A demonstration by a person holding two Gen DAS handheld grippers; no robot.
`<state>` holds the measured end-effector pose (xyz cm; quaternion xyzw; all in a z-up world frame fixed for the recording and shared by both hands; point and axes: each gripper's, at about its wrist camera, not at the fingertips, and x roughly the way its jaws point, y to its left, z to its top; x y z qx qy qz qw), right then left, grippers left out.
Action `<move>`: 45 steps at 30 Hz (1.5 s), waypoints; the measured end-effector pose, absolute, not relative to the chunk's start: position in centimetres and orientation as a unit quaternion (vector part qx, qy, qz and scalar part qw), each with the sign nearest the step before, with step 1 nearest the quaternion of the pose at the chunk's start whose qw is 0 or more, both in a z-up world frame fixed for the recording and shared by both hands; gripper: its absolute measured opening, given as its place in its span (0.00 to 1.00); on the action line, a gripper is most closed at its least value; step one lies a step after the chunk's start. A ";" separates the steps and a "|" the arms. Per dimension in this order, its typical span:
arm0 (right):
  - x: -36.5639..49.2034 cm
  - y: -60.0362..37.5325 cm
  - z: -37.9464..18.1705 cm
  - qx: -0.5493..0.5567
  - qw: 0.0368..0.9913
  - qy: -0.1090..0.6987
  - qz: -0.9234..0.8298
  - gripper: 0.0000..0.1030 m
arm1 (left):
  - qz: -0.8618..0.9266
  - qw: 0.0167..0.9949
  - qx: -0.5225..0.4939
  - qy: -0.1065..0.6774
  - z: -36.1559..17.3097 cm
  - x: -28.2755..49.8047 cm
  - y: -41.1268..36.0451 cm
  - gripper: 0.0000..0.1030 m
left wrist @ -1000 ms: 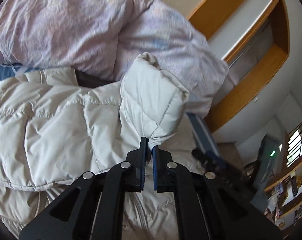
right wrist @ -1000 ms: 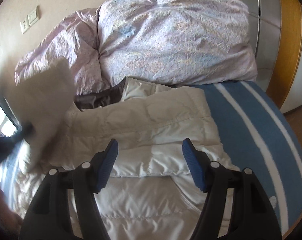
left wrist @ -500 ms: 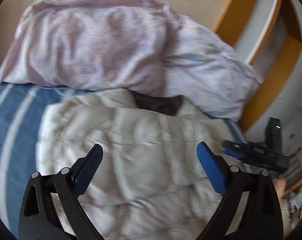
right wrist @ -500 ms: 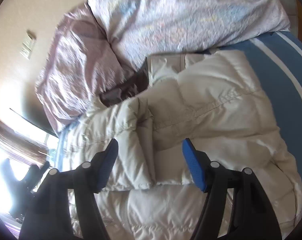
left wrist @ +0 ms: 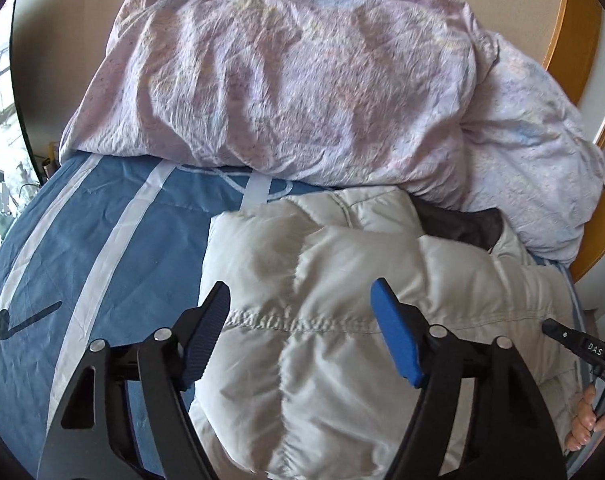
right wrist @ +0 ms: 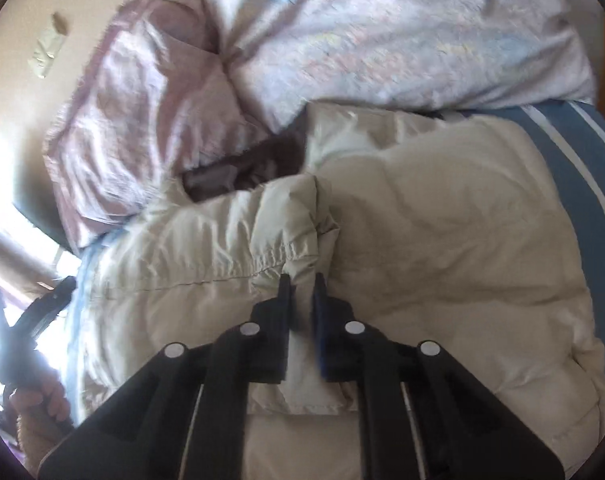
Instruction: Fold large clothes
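1. A cream quilted down jacket (left wrist: pixel 342 320) lies on a bed, on a blue bedspread with white stripes (left wrist: pixel 82 280), with its collar end toward the head of the bed.
2. The jacket's dark grey lining (left wrist: pixel 462 226) shows at the collar opening, just beside the bedding piled behind it.
3. A crumpled pale lilac duvet (left wrist: pixel 302 80) is heaped at the head of the bed and overlaps the jacket's top edge.
4. In the left wrist view, the left tool (left wrist: pixel 302 336) stands wide, its blue-padded fingers apart over the jacket's left portion with nothing between them.
5. Below that tool a stitched seam (left wrist: pixel 294 324) runs across the puffy panel.
6. At the right edge of the same view, the other device and the person's fingers (left wrist: pixel 586 420) are visible past the jacket's far side.
7. In the right wrist view, which is somewhat blurred, the right tool (right wrist: pixel 301 280) is nearly closed, its fingers pinching a gathered fold of the jacket (right wrist: pixel 442 260) at a seam.
8. The fold it grips belongs to a folded-over section of the jacket (right wrist: pixel 230 240) that lies across the body of the garment.
9. At the lower left of that view, the person's left hand (right wrist: pixel 42 404) grips the dark handle of the other device, against bright window glare.
10. A wall switch plate (right wrist: pixel 48 50) sits on the beige wall above the duvet.
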<state>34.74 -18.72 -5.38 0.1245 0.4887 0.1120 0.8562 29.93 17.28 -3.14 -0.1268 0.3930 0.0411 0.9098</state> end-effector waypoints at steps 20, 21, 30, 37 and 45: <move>35.4 -13.7 -7.5 -0.047 0.877 0.468 0.101 0.22 | 0.096 0.898 -0.082 0.422 -7.0 32.6 17.4 0.67; 35.4 -13.8 -7.6 -0.048 0.876 0.470 0.100 0.22 | 0.100 0.896 -0.085 0.425 -7.3 32.7 17.6 0.68; 35.1 -13.2 -7.7 -0.064 0.879 0.463 0.089 0.22 | 0.126 0.888 -0.074 0.437 -8.5 33.1 17.7 0.73; 30.7 -15.6 -5.3 -0.032 0.885 0.444 0.134 0.30 | 0.067 0.910 -0.075 0.403 -5.4 28.0 16.4 0.71; 31.3 -14.5 -9.2 -0.068 0.869 0.476 0.115 0.30 | 0.083 0.895 -0.060 0.433 -8.4 28.5 15.5 0.73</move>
